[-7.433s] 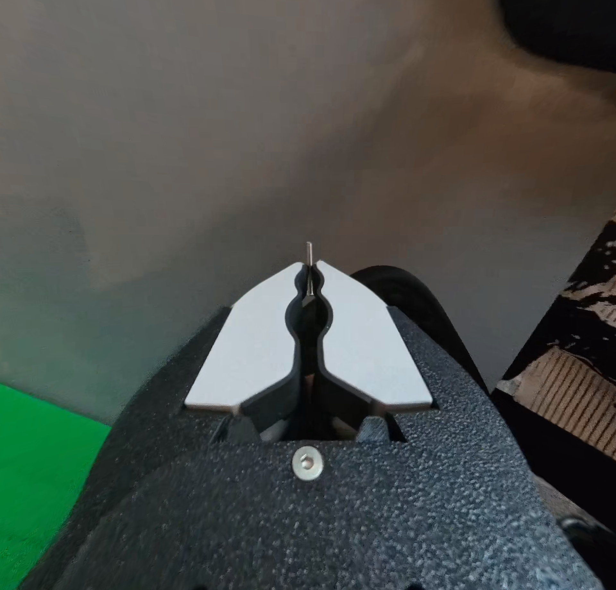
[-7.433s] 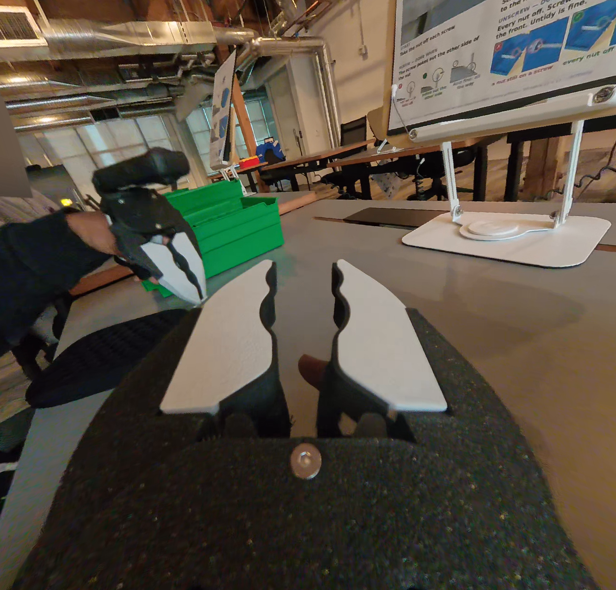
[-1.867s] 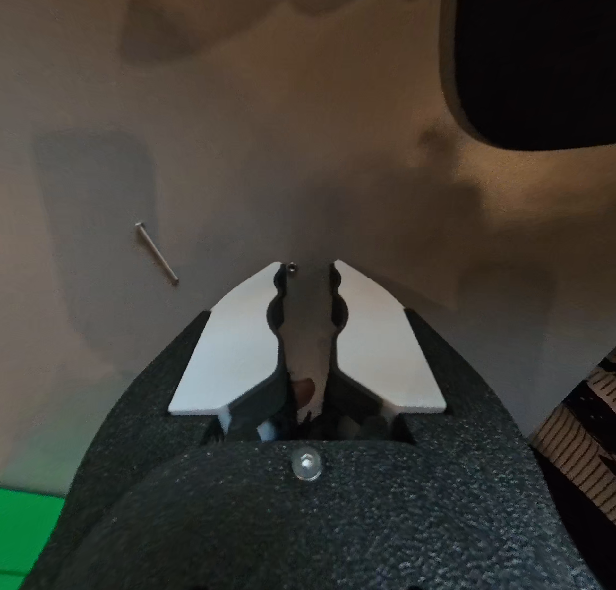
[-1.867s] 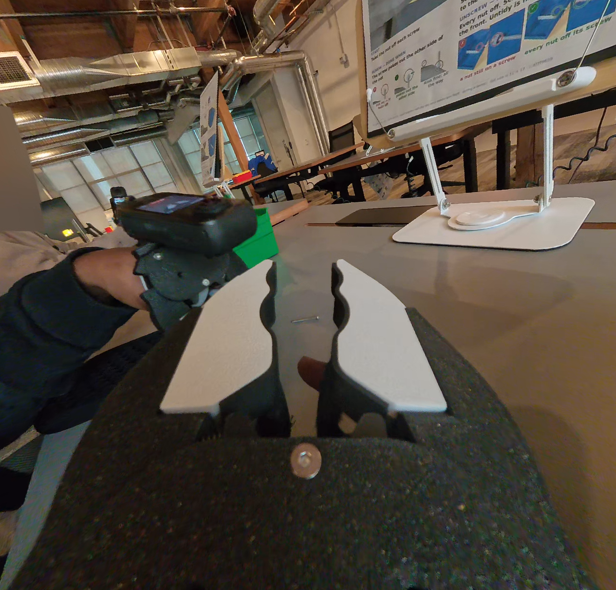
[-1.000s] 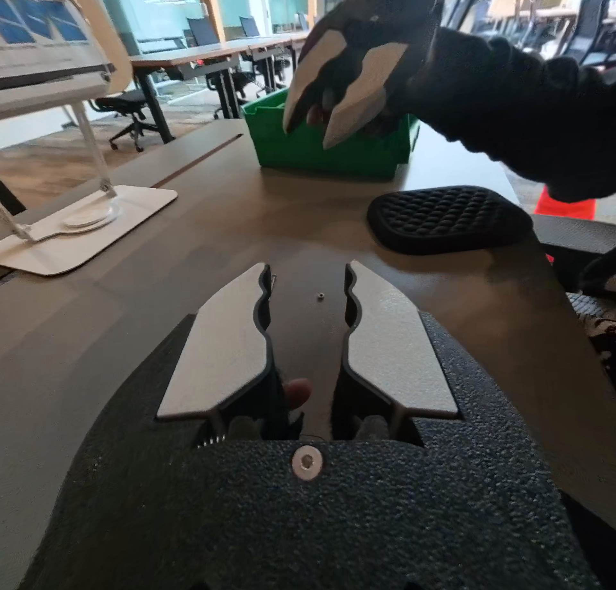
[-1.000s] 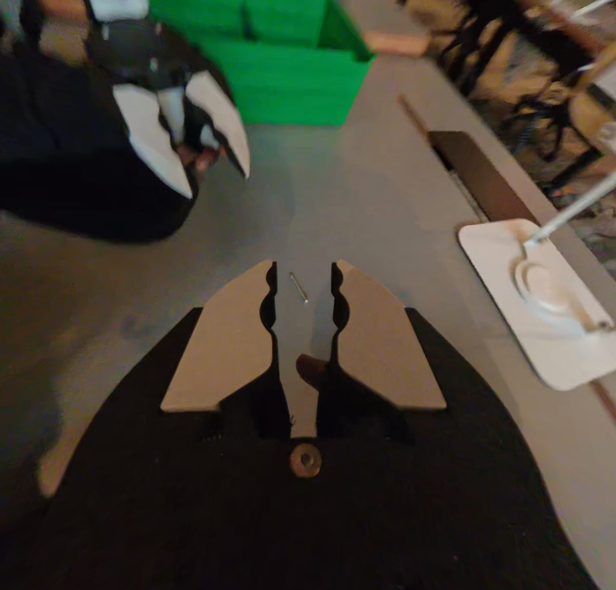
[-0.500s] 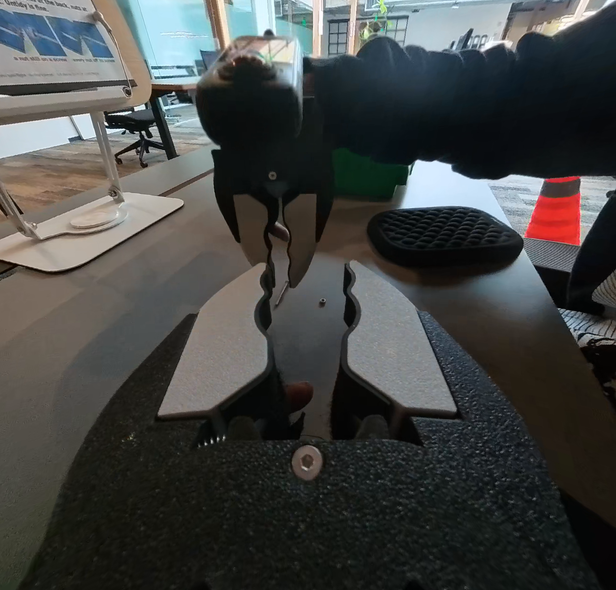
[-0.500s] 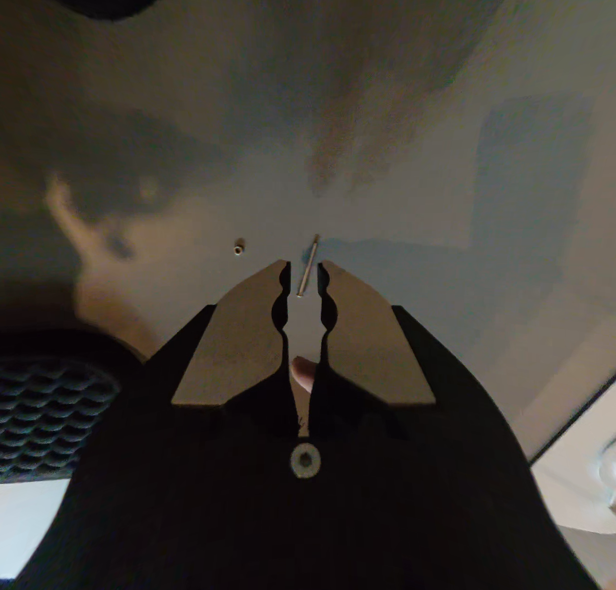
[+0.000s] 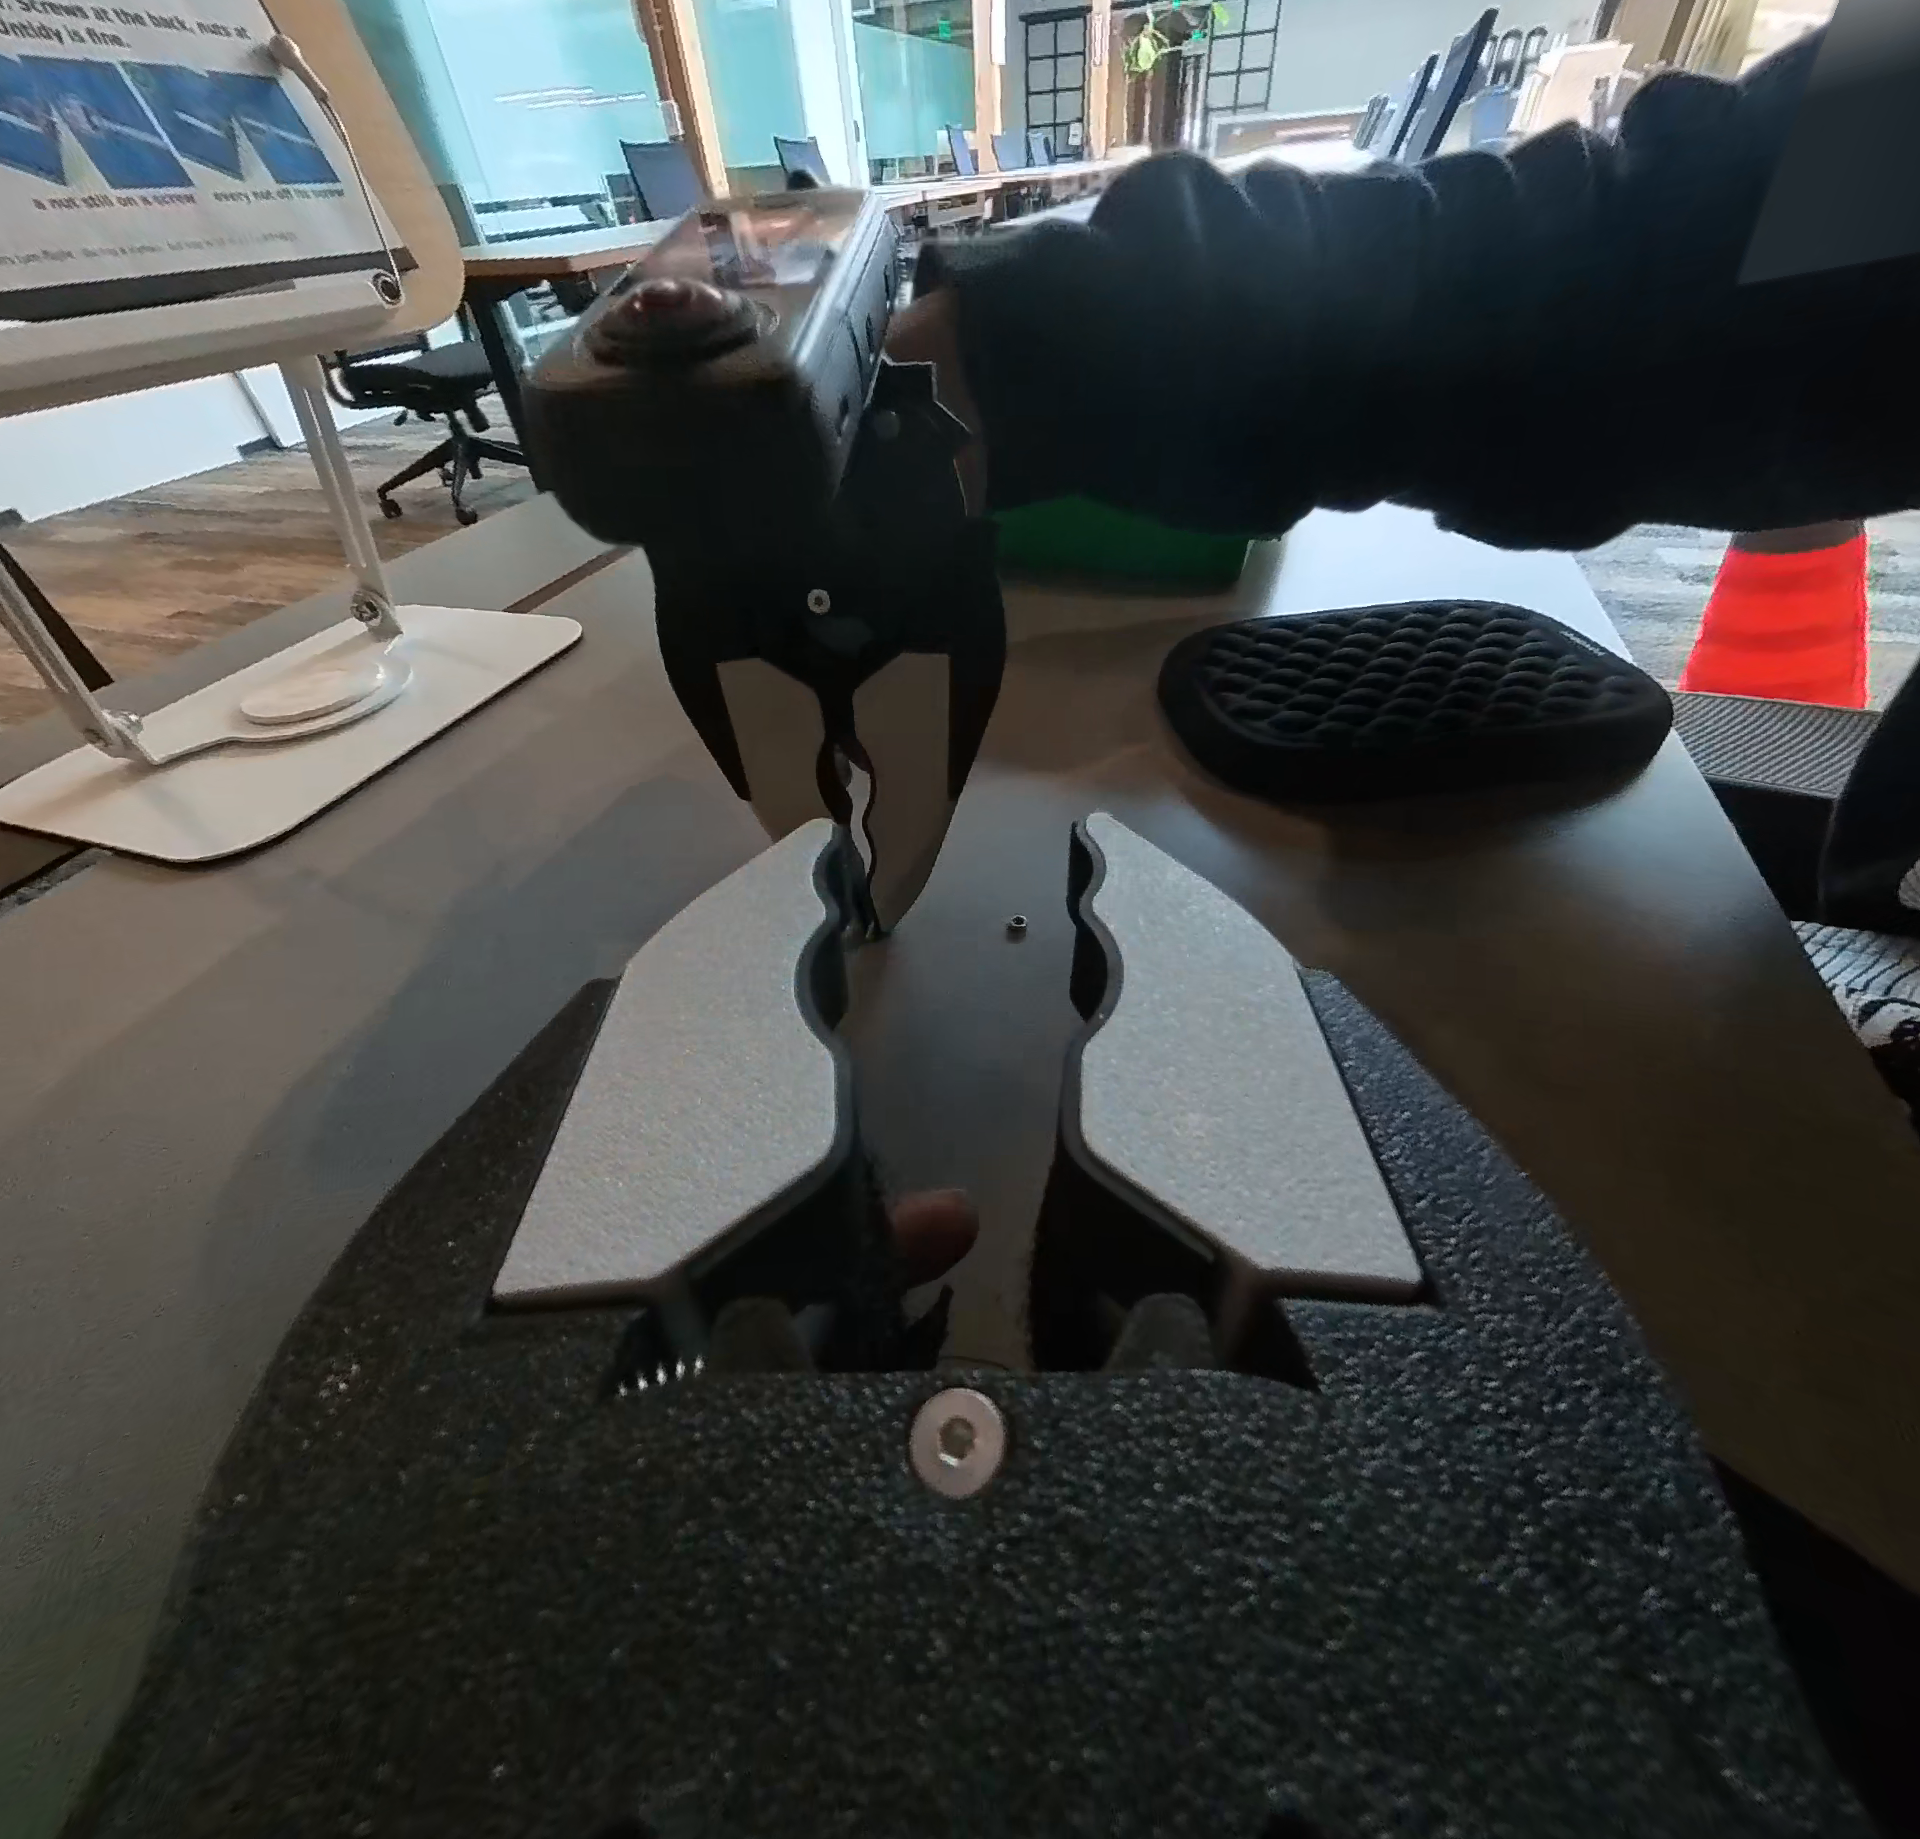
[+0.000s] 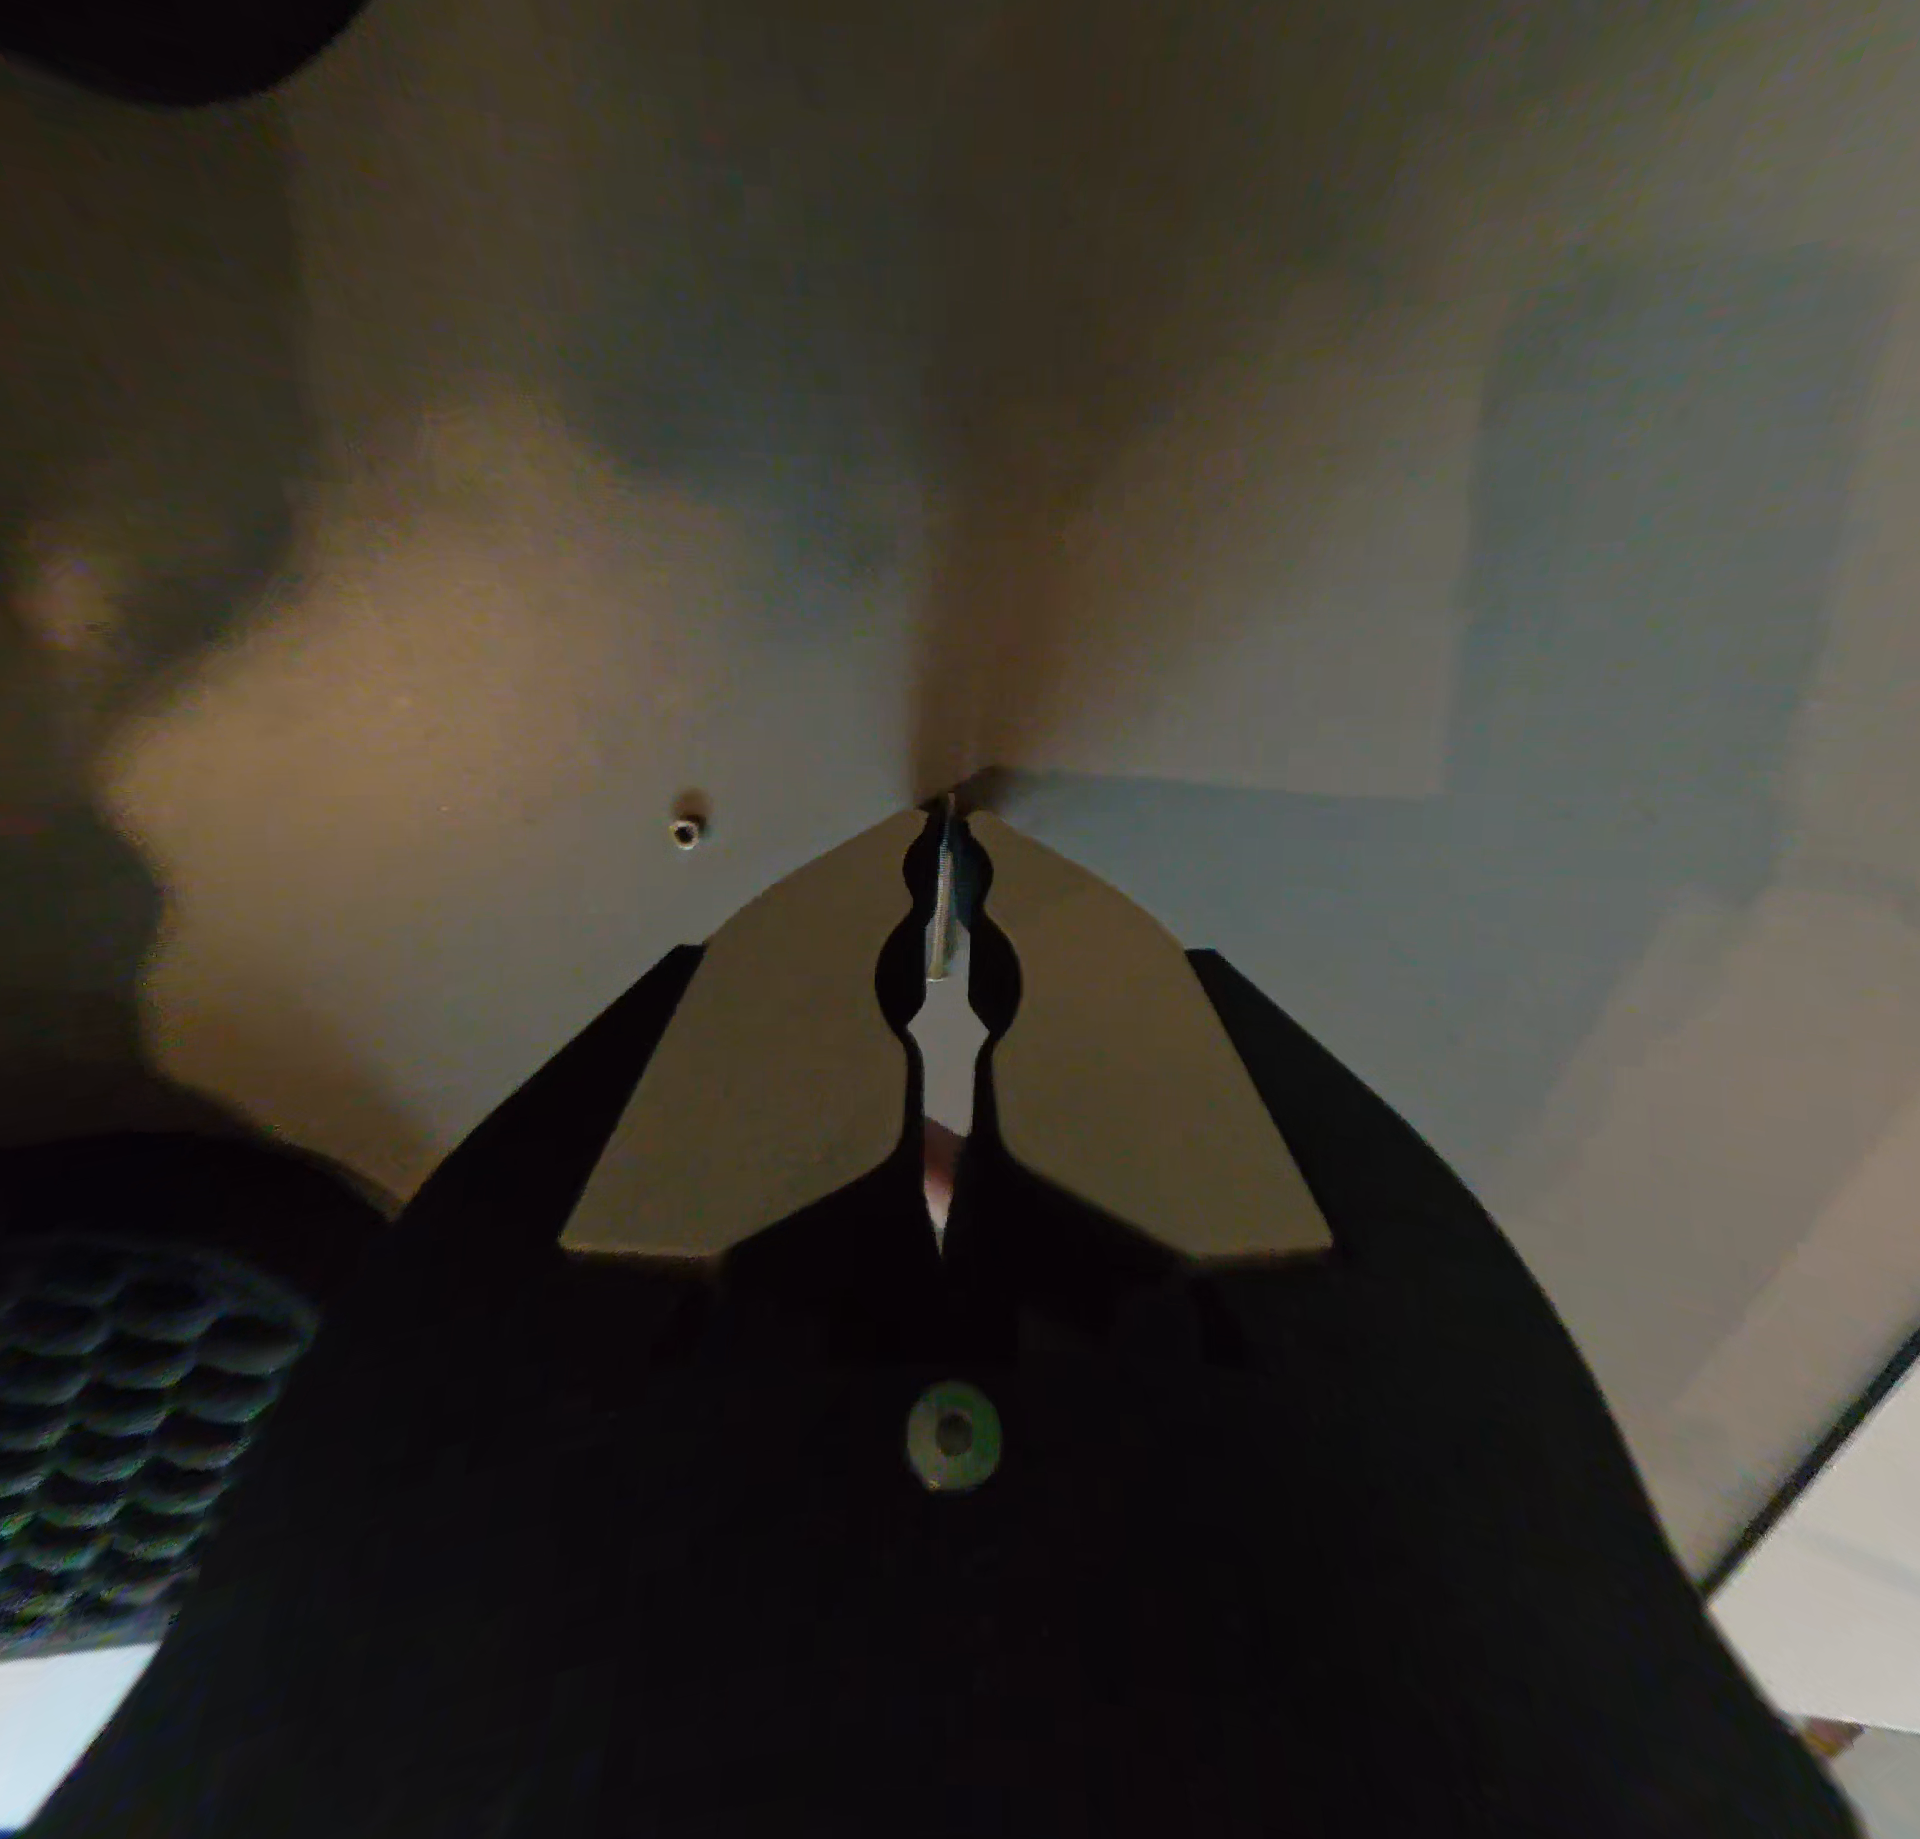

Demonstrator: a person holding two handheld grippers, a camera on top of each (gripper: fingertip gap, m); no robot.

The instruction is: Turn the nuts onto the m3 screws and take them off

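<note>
My left gripper (image 9: 954, 833) is open and empty, held low over the grey table (image 9: 312, 1010). A small metal nut (image 9: 1015, 925) lies on the table, seen between its fingertips and touching neither. My right gripper (image 9: 868, 927) points straight down at the table just beyond my left finger. In the right wrist view the right gripper (image 10: 948, 825) is shut on a thin silver screw (image 10: 943, 901), which runs lengthwise along the gap between the pads, with the tips down at the table. The nut (image 10: 685, 832) lies to the left of those tips.
A black textured wrist pad (image 9: 1413, 698) lies at the right and also shows in the right wrist view (image 10: 104, 1394). A white stand (image 9: 281, 750) with an instruction sheet is at the left. A green bin (image 9: 1122, 542) sits behind the person's dark sleeve (image 9: 1403, 335). The left gripper's tips are roughly 12 centimeters from the right gripper's.
My right gripper has come down to the table and closed its fingers on the screw that lay between them. My left gripper has stayed open and nearly still.
</note>
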